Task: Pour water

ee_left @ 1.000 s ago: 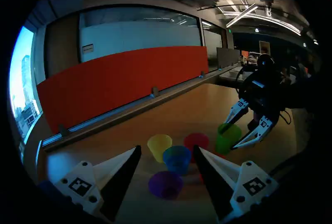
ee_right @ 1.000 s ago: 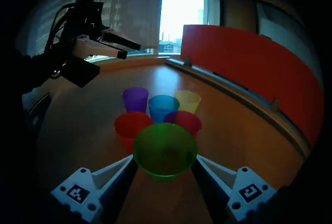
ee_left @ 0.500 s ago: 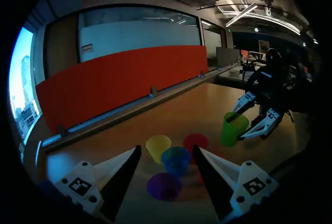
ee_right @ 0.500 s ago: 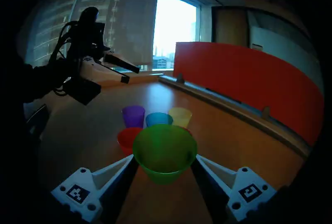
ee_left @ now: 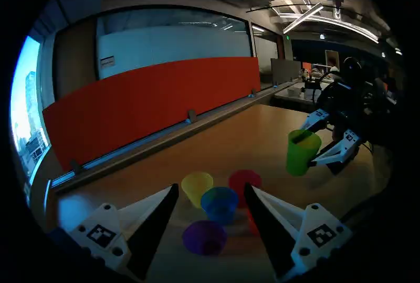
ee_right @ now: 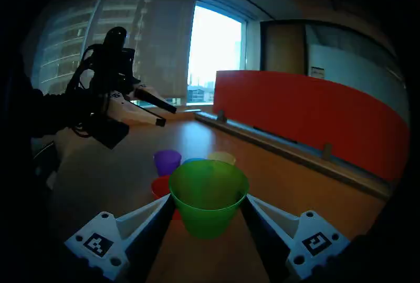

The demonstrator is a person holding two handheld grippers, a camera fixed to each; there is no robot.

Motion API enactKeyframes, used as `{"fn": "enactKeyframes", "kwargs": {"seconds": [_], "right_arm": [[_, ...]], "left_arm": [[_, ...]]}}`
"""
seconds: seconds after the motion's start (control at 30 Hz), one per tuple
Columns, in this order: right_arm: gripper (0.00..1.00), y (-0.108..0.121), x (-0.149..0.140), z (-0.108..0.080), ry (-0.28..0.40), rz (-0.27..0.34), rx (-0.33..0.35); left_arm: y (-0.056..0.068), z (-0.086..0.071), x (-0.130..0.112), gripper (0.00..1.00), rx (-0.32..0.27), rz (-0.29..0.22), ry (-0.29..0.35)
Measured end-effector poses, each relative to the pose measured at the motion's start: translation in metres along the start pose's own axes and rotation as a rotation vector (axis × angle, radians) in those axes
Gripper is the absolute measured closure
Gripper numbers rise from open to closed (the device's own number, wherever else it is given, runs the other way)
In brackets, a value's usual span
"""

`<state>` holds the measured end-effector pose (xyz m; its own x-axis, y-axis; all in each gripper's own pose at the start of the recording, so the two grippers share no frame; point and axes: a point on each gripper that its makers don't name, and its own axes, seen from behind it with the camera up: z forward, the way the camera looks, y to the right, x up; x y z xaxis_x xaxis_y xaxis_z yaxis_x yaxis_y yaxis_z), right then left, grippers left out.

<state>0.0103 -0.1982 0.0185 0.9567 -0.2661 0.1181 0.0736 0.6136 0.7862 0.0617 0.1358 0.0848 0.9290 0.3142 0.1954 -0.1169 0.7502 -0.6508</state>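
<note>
Office bench point(ee_left: 236, 136), wood top; red partition point(ee_left: 157, 99) along its far edge, bright window point(ee_right: 215, 46) beyond. Right claw point(ee_right: 208, 200) is clenched on the green cup point(ee_right: 208, 207), one finger on each side of the wall. The cup is upright, long axis vertical, and clear of the bench top. Contents: cannot tell. The receiving cups stand lower, at 12 o'clock just past its rim: purple cup point(ee_right: 167, 161), red cup point(ee_right: 160, 186), yellow cup point(ee_right: 221, 157), with the blue cup point(ee_left: 219, 203) mid-cluster. Left claw point(ee_left: 210, 188) is released and empty, the cluster framed between its fingers at 6 o'clock; from it the green cup lies at 3 o'clock, well apart. Judgement: the right claw does the pour, and the rim must tip forward toward 12 o'clock over one cup.
</note>
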Motion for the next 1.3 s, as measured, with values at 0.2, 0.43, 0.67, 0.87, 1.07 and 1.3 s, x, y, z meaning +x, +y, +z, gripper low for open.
{"fn": "enactKeyframes", "kwargs": {"seconds": [0.2,0.43,0.67,0.87,1.07,1.3], "right_arm": [[0.11,0.001,0.008,-0.007,0.042,-0.005,-0.025],[0.12,0.001,0.014,-0.011,0.072,0.002,-0.033],[0.12,0.0,0.018,-0.012,0.085,0.015,-0.025],[0.12,0.001,0.019,-0.013,0.085,0.007,-0.024],[0.12,0.001,0.019,-0.014,0.085,0.01,-0.02],[0.11,0.002,0.018,-0.016,0.087,0.01,-0.02]], "left_arm": [[0.003,0.002,-0.002,0.08,-0.01,0.005,-0.01],[0.006,0.005,-0.006,0.08,-0.026,0.013,-0.031],[0.01,0.01,-0.013,0.08,-0.05,0.023,-0.067],[0.011,0.017,-0.019,0.08,-0.067,0.038,-0.102],[0.011,0.025,-0.03,0.08,-0.092,0.043,-0.158],[0.012,0.034,-0.043,0.08,-0.127,0.059,-0.221]]}}
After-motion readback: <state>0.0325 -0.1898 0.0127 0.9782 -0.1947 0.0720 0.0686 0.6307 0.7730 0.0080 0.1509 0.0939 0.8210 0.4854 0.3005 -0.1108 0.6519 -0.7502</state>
